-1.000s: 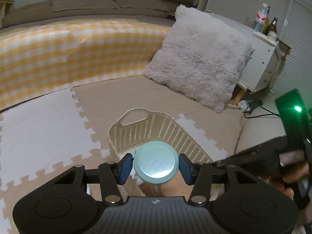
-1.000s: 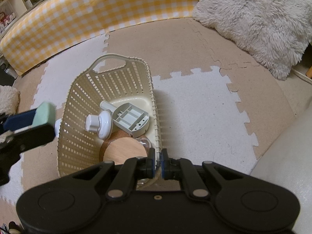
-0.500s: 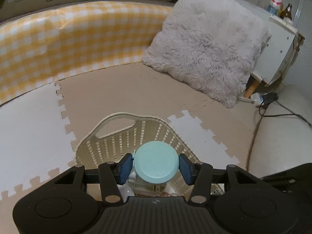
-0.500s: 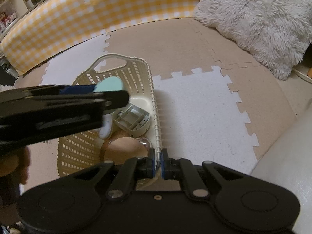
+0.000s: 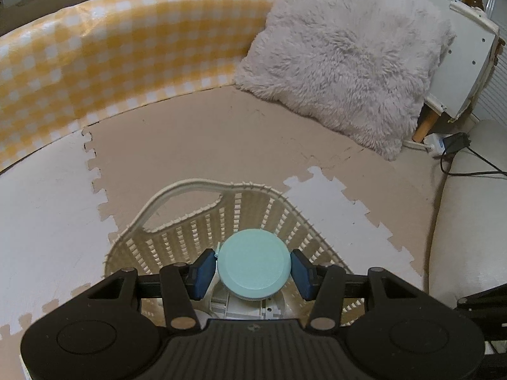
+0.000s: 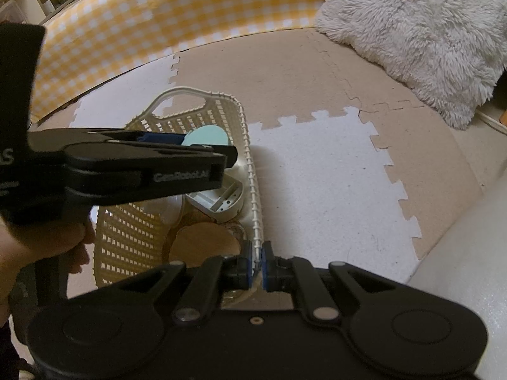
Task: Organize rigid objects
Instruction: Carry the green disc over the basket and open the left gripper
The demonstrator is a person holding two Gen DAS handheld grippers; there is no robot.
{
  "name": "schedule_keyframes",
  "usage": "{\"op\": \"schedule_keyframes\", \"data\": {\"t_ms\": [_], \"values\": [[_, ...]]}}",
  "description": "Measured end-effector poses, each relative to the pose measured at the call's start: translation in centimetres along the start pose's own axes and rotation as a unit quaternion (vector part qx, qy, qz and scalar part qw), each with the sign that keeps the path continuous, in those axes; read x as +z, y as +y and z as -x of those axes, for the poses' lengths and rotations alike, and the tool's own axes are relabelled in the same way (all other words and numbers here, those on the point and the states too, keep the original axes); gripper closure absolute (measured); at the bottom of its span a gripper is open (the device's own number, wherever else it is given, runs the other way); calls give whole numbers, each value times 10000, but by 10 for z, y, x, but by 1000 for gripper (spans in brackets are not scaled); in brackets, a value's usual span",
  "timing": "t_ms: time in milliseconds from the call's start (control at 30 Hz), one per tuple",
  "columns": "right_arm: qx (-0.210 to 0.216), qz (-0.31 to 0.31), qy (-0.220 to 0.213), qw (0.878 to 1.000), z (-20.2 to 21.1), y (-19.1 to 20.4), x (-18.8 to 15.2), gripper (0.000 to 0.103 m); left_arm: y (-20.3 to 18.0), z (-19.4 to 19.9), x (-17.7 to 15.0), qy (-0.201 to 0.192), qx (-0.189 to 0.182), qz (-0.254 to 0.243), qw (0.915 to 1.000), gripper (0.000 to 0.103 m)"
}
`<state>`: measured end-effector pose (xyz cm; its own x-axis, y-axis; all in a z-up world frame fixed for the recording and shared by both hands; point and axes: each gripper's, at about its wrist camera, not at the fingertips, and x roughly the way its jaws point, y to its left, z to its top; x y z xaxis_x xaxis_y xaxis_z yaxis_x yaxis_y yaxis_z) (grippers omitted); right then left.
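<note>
Both wrist cams angled down, close over basket [image 5: 190,209] [image 6: 250,171]; shared: basket, mat, cushion.

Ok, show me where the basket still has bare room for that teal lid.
Free: the far end of the cream basket, under its handle, and the left slatted wall's side. Crowded: the near right corner, where a wooden disc, a grey tray and a white piece sit. The left claw holds the teal lid above them.
</note>
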<state>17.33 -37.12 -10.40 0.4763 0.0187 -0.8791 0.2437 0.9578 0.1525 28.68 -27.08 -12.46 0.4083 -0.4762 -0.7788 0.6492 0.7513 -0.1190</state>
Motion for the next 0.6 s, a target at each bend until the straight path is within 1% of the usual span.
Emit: {"op": "schedule_keyframes", "data": {"t_ms": [133, 233, 300, 600], "values": [[1, -1, 0, 10000, 0, 0, 0, 97, 0, -4, -1, -10, -29, 24, 10000, 50], [2, -3, 1, 10000, 0, 0, 0, 97, 1, -3, -1, -31, -102, 143, 9998, 44], [-1, -1, 1, 10000, 0, 0, 0, 97, 0, -1, 0, -21, -86, 150, 9998, 40], [-9, 6, 0, 10000, -2, 2, -1, 97, -4, 11, 0, -11, -120, 90, 9999, 33]]}}
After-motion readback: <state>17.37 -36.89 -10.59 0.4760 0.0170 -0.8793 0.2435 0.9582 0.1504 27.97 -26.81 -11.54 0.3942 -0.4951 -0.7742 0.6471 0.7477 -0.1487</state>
